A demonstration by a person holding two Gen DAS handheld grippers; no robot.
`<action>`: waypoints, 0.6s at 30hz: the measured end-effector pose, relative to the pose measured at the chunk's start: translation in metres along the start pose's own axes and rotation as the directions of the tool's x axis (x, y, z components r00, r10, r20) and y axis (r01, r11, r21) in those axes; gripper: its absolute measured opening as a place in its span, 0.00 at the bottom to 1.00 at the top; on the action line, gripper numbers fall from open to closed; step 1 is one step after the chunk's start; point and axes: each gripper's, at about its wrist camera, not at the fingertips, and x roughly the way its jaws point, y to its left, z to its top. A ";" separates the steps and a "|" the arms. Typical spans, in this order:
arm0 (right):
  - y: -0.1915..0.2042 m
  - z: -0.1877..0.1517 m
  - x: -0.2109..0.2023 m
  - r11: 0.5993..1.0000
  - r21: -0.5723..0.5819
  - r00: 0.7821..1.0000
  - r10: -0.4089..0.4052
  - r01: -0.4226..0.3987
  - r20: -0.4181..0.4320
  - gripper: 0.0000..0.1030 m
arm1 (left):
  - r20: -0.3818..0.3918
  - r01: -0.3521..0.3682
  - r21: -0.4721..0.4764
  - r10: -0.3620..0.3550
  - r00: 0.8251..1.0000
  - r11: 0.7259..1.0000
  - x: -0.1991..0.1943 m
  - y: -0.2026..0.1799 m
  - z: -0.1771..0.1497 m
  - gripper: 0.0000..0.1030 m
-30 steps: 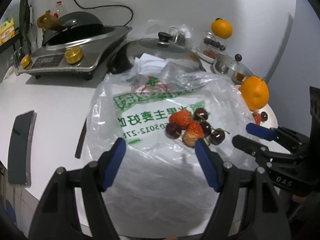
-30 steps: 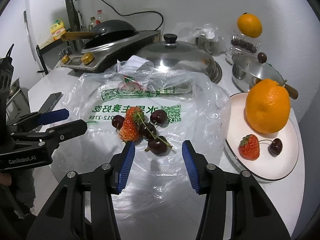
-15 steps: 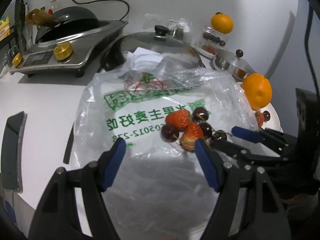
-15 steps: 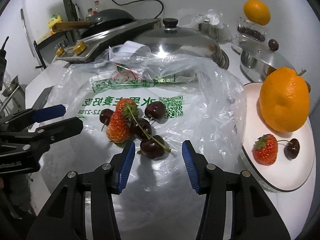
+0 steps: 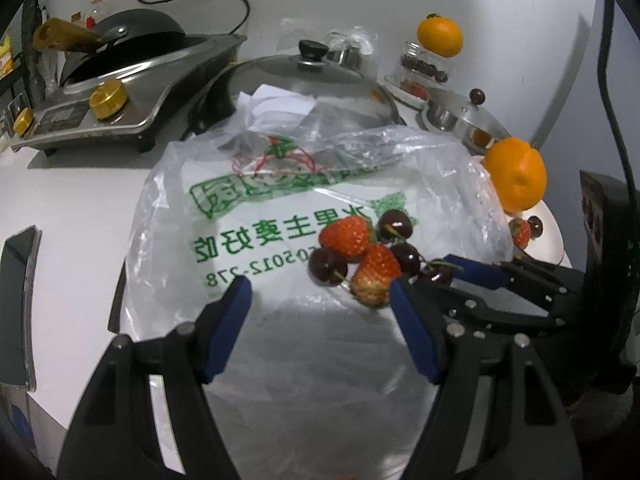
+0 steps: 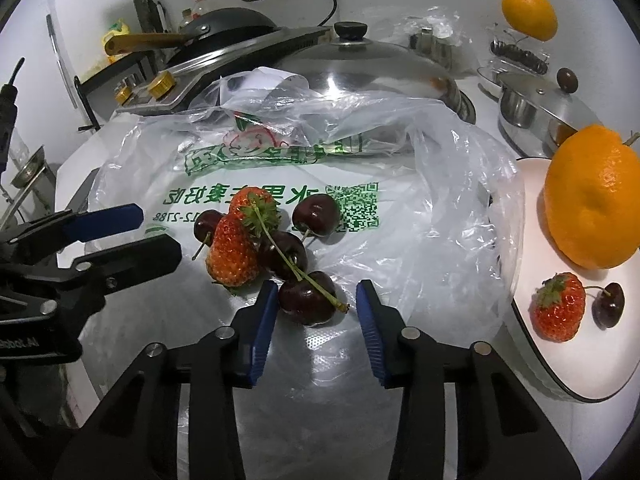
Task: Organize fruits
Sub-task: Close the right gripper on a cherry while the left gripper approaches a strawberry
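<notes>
Two strawberries (image 6: 232, 252) and several dark cherries lie in a pile on a clear plastic bag (image 6: 420, 240) with green print. My right gripper (image 6: 316, 292) is open, its jaws on either side of the nearest cherry (image 6: 306, 300), not closed on it. My left gripper (image 5: 320, 288) is open and empty, just short of the pile, its right finger beside the front strawberry (image 5: 374, 276). A white plate (image 6: 568, 364) at the right holds an orange (image 6: 592, 196), a strawberry (image 6: 558, 306) and a cherry (image 6: 608, 304).
Behind the bag sit a steel pan lid (image 6: 372, 64), an induction cooker with a black wok (image 5: 116, 76), a small lidded pot (image 6: 540, 100) and a second orange (image 6: 528, 12) on a jar. A phone (image 5: 18, 308) lies at the left edge.
Both grippers moved forward toward the fruit pile. The right gripper's jaws now flank the nearest cherry. The fruit has not moved.
</notes>
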 end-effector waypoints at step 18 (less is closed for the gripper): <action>-0.010 -0.005 -0.035 0.999 -0.014 0.998 -0.031 0.031 0.051 0.30 | -0.012 0.021 0.038 -0.020 1.000 0.999 0.011 -0.024 0.004 0.71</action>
